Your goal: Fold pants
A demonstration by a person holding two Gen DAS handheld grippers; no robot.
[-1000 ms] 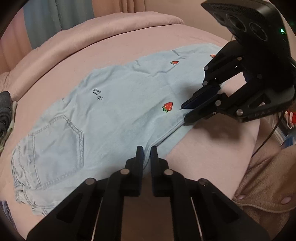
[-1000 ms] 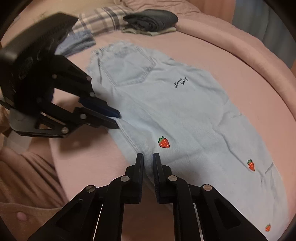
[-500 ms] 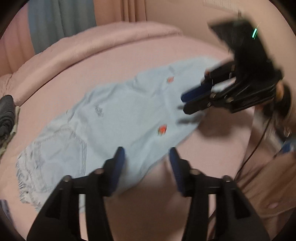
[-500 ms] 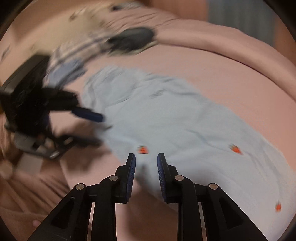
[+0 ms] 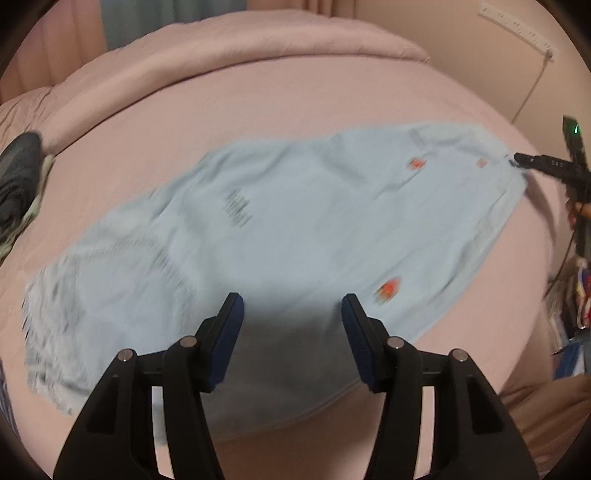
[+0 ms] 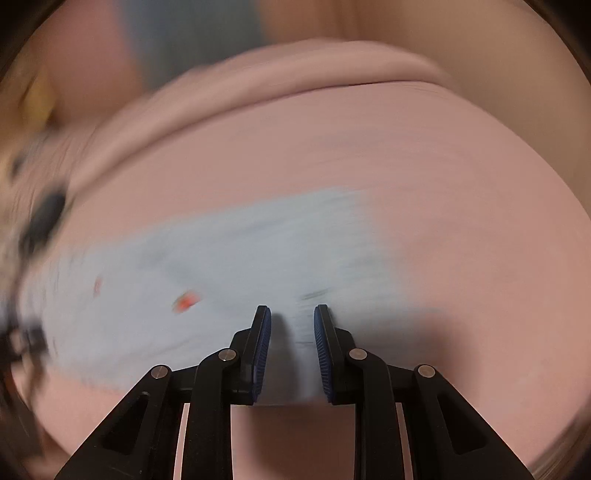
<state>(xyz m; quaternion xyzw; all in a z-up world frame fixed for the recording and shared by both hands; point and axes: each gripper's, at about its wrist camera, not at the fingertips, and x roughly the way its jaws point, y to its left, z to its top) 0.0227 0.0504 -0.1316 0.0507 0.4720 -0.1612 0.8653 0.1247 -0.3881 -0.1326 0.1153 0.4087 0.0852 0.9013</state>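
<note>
Pants (image 5: 295,229) flat on bed (image 5: 295,96): soft, limp denim; best gripped at hem corners. Left gripper (image 5: 291,332) and right gripper (image 6: 291,343) fingers parted, holding nothing.

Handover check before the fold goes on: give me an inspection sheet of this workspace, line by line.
Surface: pink bed cover, raised roll along its far edge.
Job's things: light blue pants lying flat and unfolded, strawberry prints, back pocket toward the left of the left wrist view.
Clutter: dark folded clothes at the bed's left edge.
Grippers: left gripper open over the pants' near edge, holding nothing; right gripper partly open over the leg end, cloth seen between its fingers, not pinched.
Cables: white cord down the wall; dark cable by the right gripper.
Surroundings: power strip on the wall; curtain behind the bed.
</note>
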